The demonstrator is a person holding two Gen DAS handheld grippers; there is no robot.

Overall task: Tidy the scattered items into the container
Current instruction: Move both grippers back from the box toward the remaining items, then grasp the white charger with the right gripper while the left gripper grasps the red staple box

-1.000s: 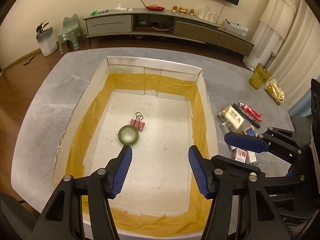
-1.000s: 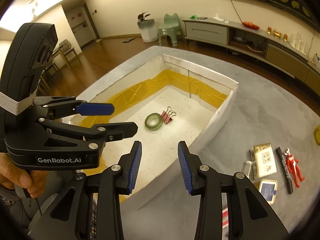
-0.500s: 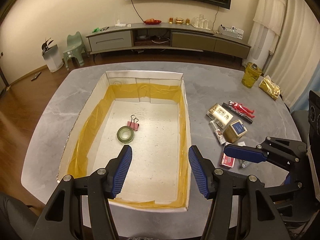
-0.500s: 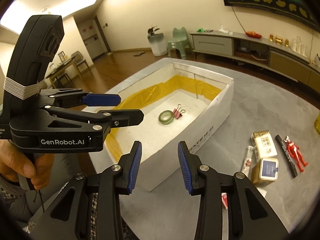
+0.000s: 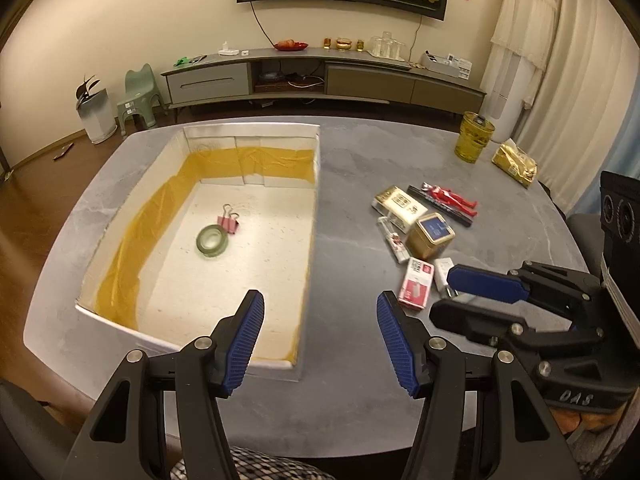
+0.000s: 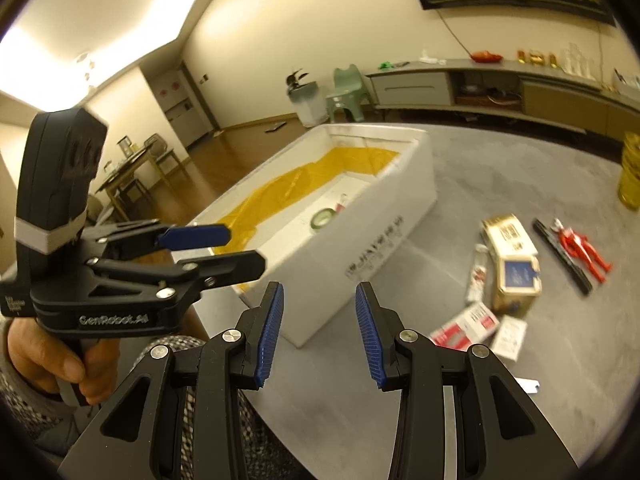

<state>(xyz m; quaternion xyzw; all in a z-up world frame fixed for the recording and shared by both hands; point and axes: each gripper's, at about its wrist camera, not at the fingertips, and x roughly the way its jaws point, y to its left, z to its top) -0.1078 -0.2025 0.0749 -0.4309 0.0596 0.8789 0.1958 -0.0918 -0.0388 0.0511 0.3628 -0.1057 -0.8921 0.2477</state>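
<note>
A white foam box lined with yellow tape sits on the grey table and holds a green tape roll and a pink binder clip. Right of the box lie several loose items: a gold tin, a cream packet, a red toy figure, a pink-and-white box and a small tube. My left gripper hangs open over the box's near right corner. My right gripper is open and empty above the table's near edge.
A gold-green jar and a gold foil pouch stand at the table's far right. Beyond the table are a long TV cabinet, a green stool and a white bin. A hand grips the left tool.
Both grippers have drawn back and up from over the box. The left view has swung right, so the loose items now show fully. Both stayed open.
</note>
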